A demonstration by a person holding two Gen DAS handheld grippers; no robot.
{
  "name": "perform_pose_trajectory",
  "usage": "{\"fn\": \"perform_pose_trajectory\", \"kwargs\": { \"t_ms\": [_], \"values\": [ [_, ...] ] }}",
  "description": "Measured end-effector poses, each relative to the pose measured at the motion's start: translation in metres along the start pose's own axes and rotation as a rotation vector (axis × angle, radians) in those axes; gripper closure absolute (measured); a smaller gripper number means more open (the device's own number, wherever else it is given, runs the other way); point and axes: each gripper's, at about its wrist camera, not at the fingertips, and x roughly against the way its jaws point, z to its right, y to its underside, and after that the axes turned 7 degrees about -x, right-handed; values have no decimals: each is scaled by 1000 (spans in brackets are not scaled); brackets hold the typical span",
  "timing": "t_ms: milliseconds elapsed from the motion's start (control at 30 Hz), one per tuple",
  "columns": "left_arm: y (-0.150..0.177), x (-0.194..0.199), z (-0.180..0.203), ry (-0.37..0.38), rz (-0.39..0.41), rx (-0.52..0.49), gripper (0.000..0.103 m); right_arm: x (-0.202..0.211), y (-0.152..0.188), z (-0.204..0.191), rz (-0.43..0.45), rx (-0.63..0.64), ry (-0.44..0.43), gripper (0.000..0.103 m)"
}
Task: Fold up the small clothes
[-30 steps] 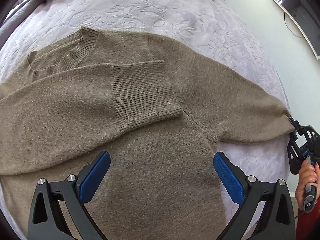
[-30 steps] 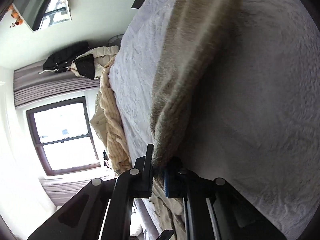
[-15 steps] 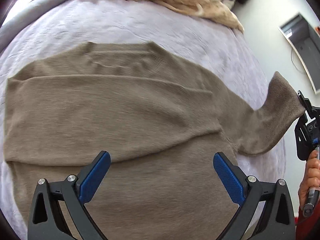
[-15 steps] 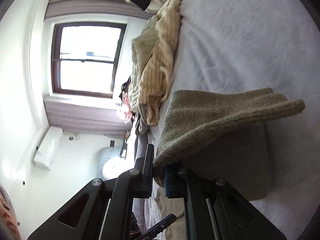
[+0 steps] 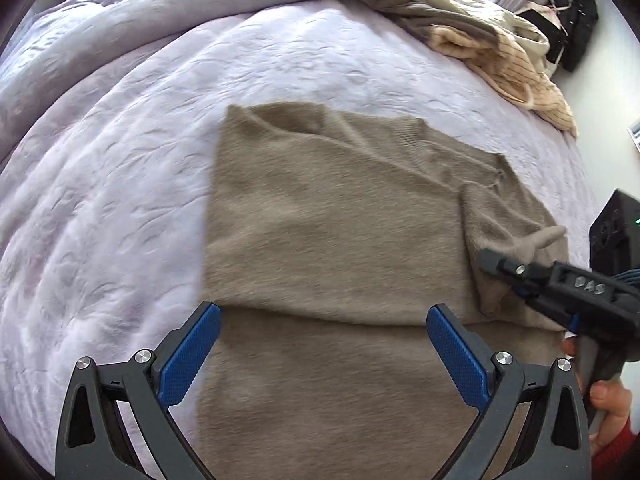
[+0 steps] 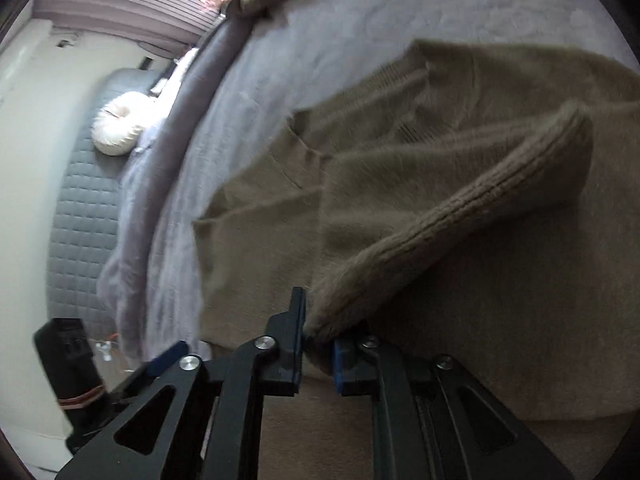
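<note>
Right claw (image 6: 318, 350) jaws are opening, and the ribbed sleeve cuff (image 6: 452, 220) is still seen between them, over the right side of the brown sweater (image 5: 332, 232). Left claw (image 5: 320, 356) is spread wide above the sweater's near part. The sweater is laid on the pale bedspread (image 5: 120, 168).

I see a bed (image 5: 120, 184) under a pale lilac quilted cover, daylight falling across it. A grey blanket (image 5: 100, 40) lies along its far edge. Cream and grey laundry (image 5: 500, 52) is heaped at one corner, near a white wall (image 5: 612, 92). From the right wrist view, I see a grey padded headboard (image 6: 80, 216), a white round pillow (image 6: 120, 128) and pleated curtains (image 6: 120, 8).
</note>
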Motion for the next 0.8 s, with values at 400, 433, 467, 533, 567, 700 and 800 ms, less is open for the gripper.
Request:
{"fn": "perform_pose_trajectory", "kwargs": {
  "t_ms": [400,433,467,533,567,700,800],
  "values": [
    [11,3,-29,-8,-5,-1,0,39,-31,22,200,-319,-113,88],
    [12,5,-31,-6,-2,3,0,37,-30,7,193,-244,-91,90],
    [14,7,-35,-6,2,6,0,31,-30,-15,182,-145,-66,90],
    [15,8,-40,-9,3,13,0,19,-21,-47,142,12,-35,90],
    [16,8,-43,-10,1,16,0,8,-16,-67,113,98,-13,90],
    [18,9,-52,-25,-1,28,0,-44,15,-121,-5,358,108,86],
    [19,10,-58,-24,2,45,0,-75,30,-125,-87,404,189,80]
  ]
}}
